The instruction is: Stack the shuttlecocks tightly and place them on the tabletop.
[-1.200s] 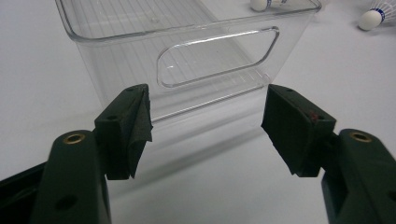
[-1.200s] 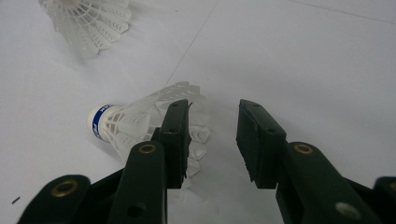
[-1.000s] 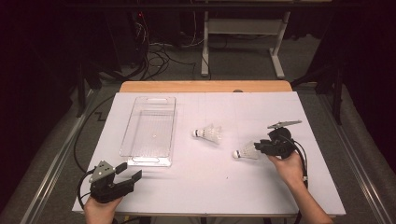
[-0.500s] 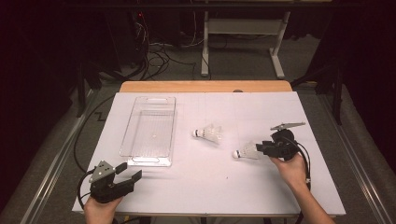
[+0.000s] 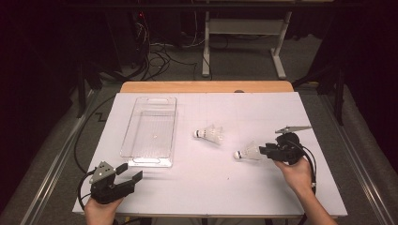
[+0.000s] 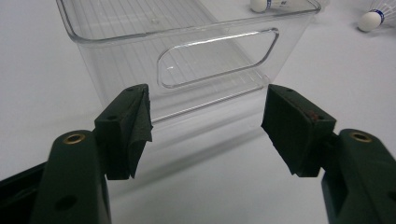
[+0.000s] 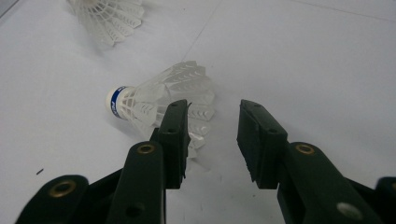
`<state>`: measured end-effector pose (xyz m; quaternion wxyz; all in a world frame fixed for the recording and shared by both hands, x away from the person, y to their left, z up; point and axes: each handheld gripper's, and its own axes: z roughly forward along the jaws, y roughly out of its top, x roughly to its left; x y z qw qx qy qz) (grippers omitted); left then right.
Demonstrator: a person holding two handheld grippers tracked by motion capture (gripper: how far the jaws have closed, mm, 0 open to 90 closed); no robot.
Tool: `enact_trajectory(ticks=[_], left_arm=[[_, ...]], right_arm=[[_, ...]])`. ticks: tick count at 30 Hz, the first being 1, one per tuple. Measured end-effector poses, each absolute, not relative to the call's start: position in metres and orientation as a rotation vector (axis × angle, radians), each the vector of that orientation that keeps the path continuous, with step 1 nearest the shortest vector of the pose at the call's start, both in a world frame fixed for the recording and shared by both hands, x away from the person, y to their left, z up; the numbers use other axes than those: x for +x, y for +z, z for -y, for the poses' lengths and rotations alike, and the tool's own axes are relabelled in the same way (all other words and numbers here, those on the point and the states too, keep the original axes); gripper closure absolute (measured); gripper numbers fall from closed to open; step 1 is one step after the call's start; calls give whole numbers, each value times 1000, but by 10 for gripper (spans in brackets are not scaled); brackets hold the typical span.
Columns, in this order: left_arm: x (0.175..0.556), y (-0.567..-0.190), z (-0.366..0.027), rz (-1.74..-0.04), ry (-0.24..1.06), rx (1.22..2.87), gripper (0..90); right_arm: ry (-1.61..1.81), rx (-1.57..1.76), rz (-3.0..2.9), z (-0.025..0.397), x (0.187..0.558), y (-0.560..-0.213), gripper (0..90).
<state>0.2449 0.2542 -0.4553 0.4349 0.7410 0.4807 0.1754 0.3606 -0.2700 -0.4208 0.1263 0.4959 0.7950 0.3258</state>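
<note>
Two white feather shuttlecocks lie on the white table. One shuttlecock [image 5: 210,134] rests mid-table, also at the top left of the right gripper view [image 7: 109,14]. The other shuttlecock [image 5: 246,152] [image 7: 159,100] has a blue band at its cork, which points left. My right gripper [image 5: 264,150] [image 7: 212,135] is open right at its feather skirt, and the skirt's edge meets the left jaw. A clear plastic tray [image 5: 150,131] [image 6: 187,56] stands empty at the left. My left gripper [image 5: 130,174] [image 6: 205,121] is open near the table's front left, facing the tray's handle end.
The wooden table edge [image 5: 206,86] runs along the back. Beyond it are a white stand's legs [image 5: 244,42] and floor cables [image 5: 155,51]. Both shuttlecocks [image 6: 371,18] show past the tray in the left gripper view.
My right gripper has shifted slightly nearer the person, staying at the shuttlecock's skirt. The left gripper, tray and other shuttlecock have not moved.
</note>
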Motion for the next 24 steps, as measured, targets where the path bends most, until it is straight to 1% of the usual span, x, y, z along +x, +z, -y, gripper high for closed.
enact_trajectory(ticks=[14,24], left_arm=[[245,-455,-254,-1197,438,1844,333],[245,-455,-254,-1197,437,1845,333]], right_arm=[[1016,1417,-2310,275,344,-418,643],[1059,1385,-2321,272,332,-413,643]])
